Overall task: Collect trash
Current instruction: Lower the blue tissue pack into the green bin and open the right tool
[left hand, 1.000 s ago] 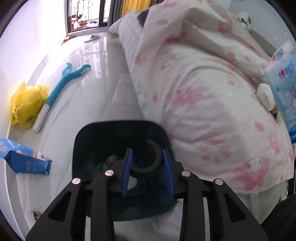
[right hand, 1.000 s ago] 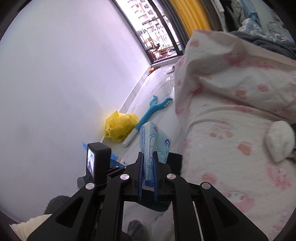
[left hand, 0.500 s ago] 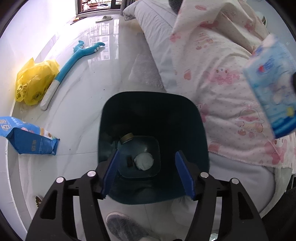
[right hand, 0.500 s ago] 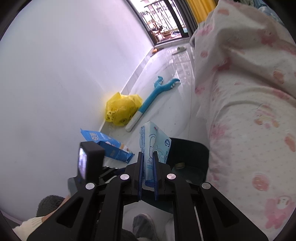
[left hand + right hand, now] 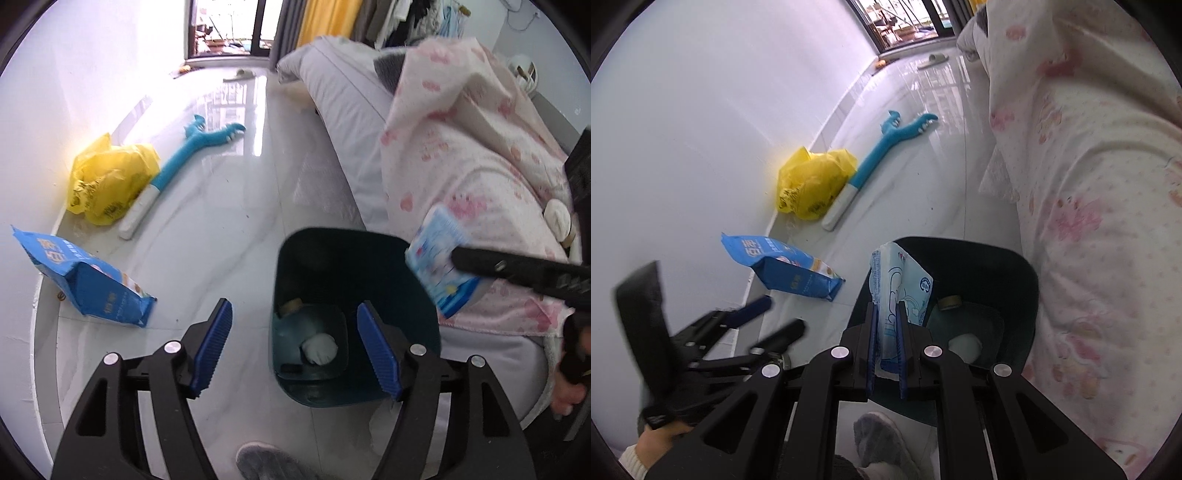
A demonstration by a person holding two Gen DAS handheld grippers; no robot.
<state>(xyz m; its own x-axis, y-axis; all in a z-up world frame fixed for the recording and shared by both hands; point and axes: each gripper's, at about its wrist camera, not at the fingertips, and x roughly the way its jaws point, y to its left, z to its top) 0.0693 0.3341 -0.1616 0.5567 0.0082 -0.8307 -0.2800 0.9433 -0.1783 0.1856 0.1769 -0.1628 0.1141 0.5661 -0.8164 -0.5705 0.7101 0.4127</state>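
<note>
A second ago the left tongs pinched a black ring; now they hang spread and empty at the dark teal plastic bin's 9 o'clock, while the right tongs keep pinching the pale blue tissue pack above its rim, likely next to drop.

the left gripper has let go of the black ring and spread wide, and the tissue pack has come over the bin.
</note>
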